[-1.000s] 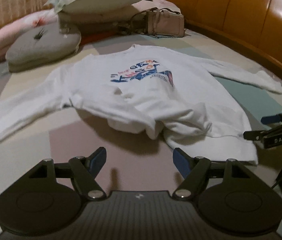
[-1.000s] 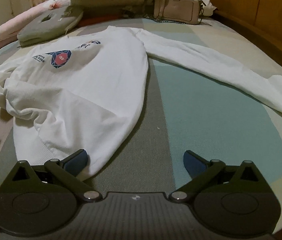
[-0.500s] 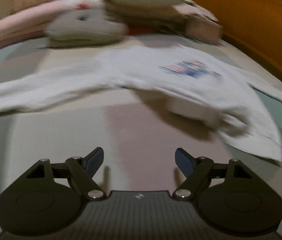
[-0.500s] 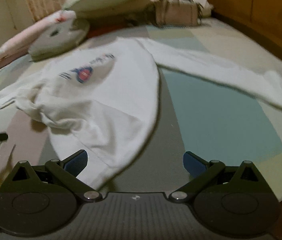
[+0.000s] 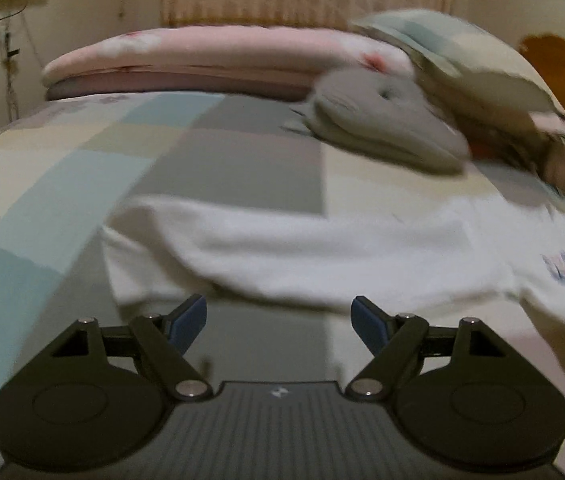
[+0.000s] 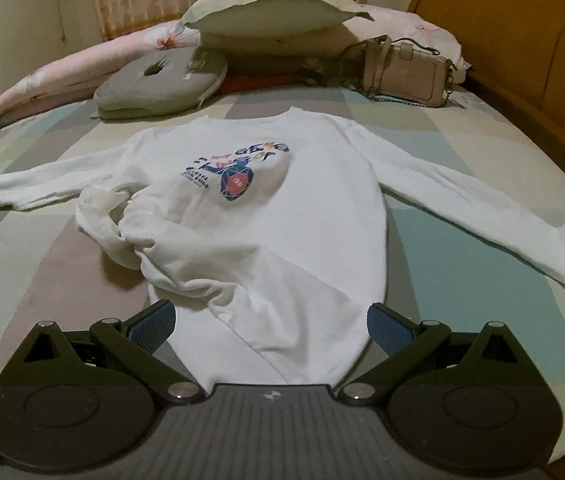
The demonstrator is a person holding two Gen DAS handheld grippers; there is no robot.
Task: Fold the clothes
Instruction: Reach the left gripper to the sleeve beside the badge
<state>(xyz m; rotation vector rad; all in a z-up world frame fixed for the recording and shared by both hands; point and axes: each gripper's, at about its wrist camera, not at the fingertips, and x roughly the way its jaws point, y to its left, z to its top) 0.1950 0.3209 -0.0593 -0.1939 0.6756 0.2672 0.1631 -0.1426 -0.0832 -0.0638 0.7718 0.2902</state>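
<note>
A white long-sleeved sweatshirt (image 6: 274, 216) with a blue and red print lies front up on the patchwork bed, both sleeves spread out, its lower left side bunched up. My right gripper (image 6: 270, 326) hovers open over the hem, nothing between its blue pads. In the blurred left wrist view my left gripper (image 5: 278, 316) is open just short of the sweatshirt's left sleeve (image 5: 282, 248), whose cuff end lies ahead and to the left. The pads touch no cloth.
Along the far side of the bed lie a grey round cushion (image 6: 162, 80), a pale green pillow (image 6: 274, 16), a pink floral bolster (image 6: 70, 68) and a beige handbag (image 6: 406, 72). A wooden headboard (image 6: 522, 40) runs down the right. The bed's near edge is just below the grippers.
My left gripper swung left from the sweatshirt's bunched hem to its left sleeve. My right gripper rose and shifted so the hem is now centred between its fingers.
</note>
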